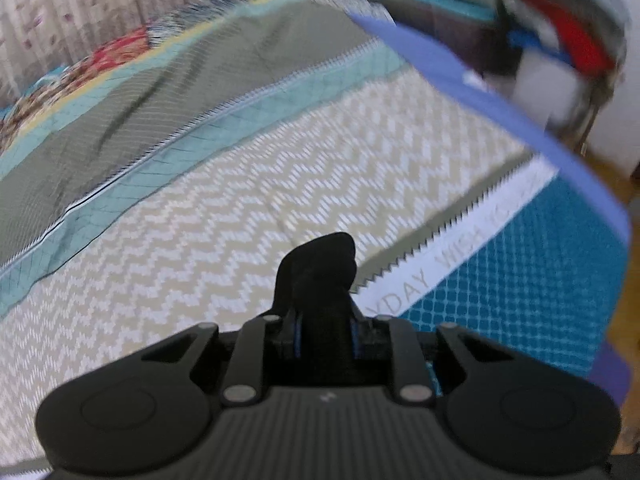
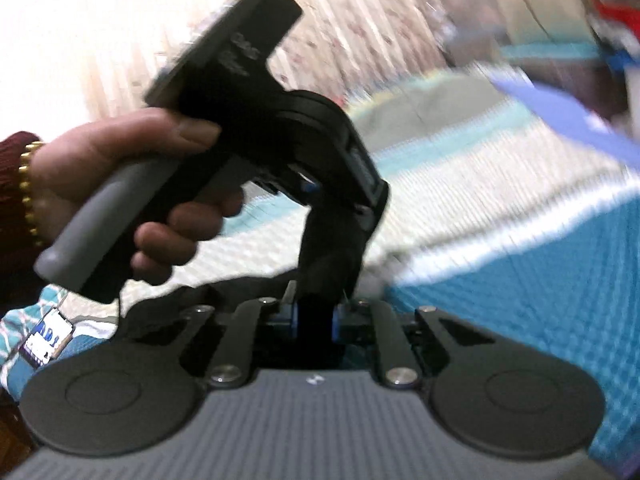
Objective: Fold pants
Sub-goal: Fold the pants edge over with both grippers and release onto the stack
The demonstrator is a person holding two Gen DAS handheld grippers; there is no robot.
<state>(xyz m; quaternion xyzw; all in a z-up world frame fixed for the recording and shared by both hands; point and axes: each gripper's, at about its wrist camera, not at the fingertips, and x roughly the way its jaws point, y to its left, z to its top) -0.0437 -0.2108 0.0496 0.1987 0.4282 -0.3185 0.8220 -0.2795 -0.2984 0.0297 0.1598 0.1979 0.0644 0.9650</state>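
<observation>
**Both grippers pinching black fabric above the bed**

Left wrist view: the left gripper (image 1: pixel 320 280) has its jaws drawn together on a bunched fold of black cloth, presumably the black pants (image 1: pixel 316 264), which sticks up just past the fingertips. Beyond lies the patterned bedspread with zigzag, teal and olive bands (image 1: pixel 240 184), edged far right by a blue-violet border strip (image 1: pixel 500 104). A floral curtain (image 1: pixel 60 12) hangs far left.

Right wrist view: the picture is smeared. The right gripper (image 2: pixel 316 312) is likewise closed on black cloth near its tips. Left of centre, a bare hand with a gold bead bracelet (image 2: pixel 132 184) holds the other gripper, which reaches down to the same dark fabric; more of it trails near left.

My reading: the pants are lifted mid-fold. Next, both ends should travel together and be laid flat on the bedspread before release.
</observation>
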